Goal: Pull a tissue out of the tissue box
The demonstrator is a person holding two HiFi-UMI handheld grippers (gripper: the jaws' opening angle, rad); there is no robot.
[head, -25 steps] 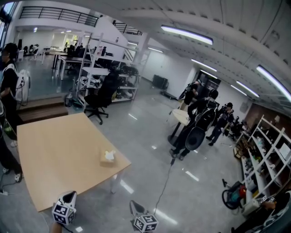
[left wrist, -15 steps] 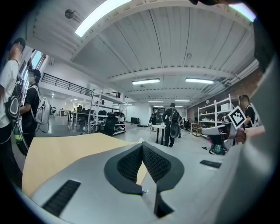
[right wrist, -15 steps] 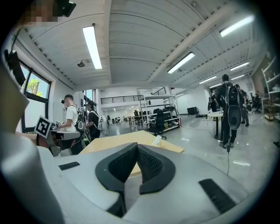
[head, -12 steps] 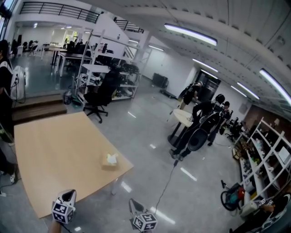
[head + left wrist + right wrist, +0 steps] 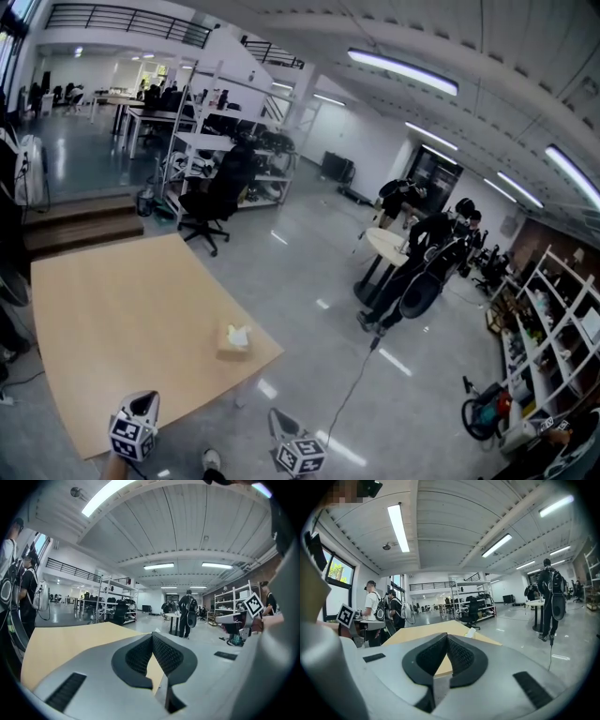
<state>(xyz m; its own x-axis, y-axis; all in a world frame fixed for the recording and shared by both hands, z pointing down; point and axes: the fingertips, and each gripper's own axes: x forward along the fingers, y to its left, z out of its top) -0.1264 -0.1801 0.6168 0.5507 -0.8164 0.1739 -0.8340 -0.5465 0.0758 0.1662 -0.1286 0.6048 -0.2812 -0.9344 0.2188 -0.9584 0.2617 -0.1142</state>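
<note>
Tissue box [image 5: 234, 341] sits near the tabletop's [image 5: 122, 319] right corner, a tissue [image 5: 238, 331] poking from it. Left gripper [image 5: 142, 403] and right gripper [image 5: 278, 427] hover off the near edge, jaws closed, empty.

Grey-shelled left tool [image 5: 142, 403] and right tool [image 5: 278, 424]; black ribbed pads [image 5: 166, 654]; white marker cubes [image 5: 131, 438] printed with black squares.

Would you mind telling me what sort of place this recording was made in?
Probably a large open-plan lab or workshop hall: metal shelving racks and an office chair stand on a polished floor, with strip lights along a high ceiling.
</note>
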